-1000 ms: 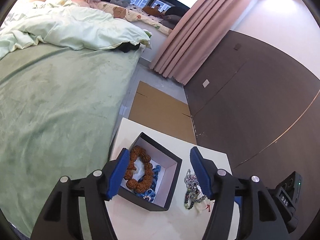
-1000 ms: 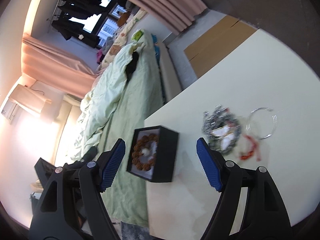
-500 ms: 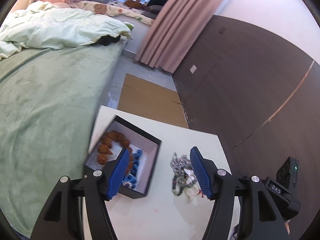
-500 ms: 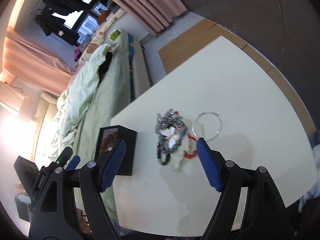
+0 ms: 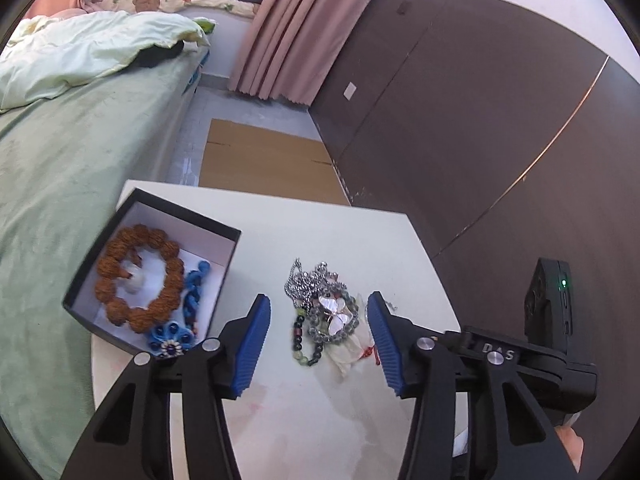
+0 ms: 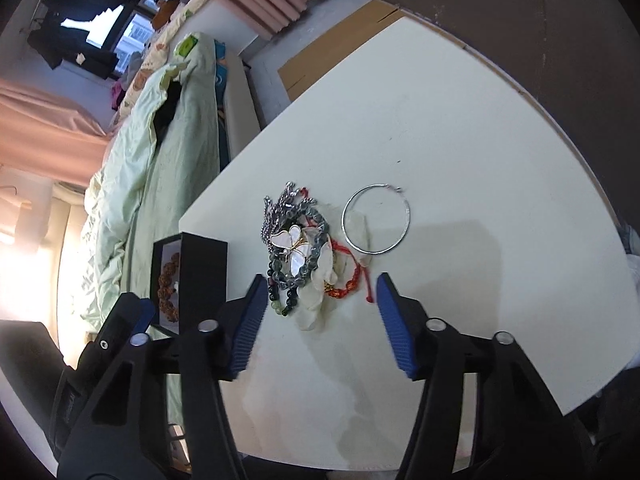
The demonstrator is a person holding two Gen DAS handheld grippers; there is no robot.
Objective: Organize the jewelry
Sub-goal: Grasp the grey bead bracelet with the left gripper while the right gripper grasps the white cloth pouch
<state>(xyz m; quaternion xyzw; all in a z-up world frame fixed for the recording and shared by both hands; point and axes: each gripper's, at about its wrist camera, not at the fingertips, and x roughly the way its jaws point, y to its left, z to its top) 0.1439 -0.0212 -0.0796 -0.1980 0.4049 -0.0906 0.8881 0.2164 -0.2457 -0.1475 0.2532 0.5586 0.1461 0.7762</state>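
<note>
A smooth white worktop (image 6: 460,128) carries one square black box (image 5: 230,236) with a white lining, lying open-topped at about nine o'clock of the jewelry heap (image 5: 326,312). Inside the box lie two pieces: a ring-shaped bracelet of knobbly brown seed beads (image 5: 138,276) and, at its four o'clock, a blue beaded piece with a flower-shaped end (image 5: 172,338).

The heap is a tangle of a glittery silver chain (image 6: 276,210), a loop of glossy dark grey-green round beads (image 6: 316,248) and a pearly white butterfly pendant (image 6: 294,246) on top, with a crumpled pale tissue (image 6: 320,300) beneath. A red cord bracelet (image 6: 352,276) trails from the heap toward four o'clock. One thin, rigid silver hoop (image 6: 376,218) lies flat just beside the heap at two o'clock, overlapping the tissue's edge.

The left gripper (image 5: 318,336) hovers with its ribbed blue jaws apart, straddling the heap. The right gripper (image 6: 320,304) likewise has its jaws wide apart, empty, with the heap's near end between the tips. A green-covered bed (image 5: 60,168) lies beyond the box.
</note>
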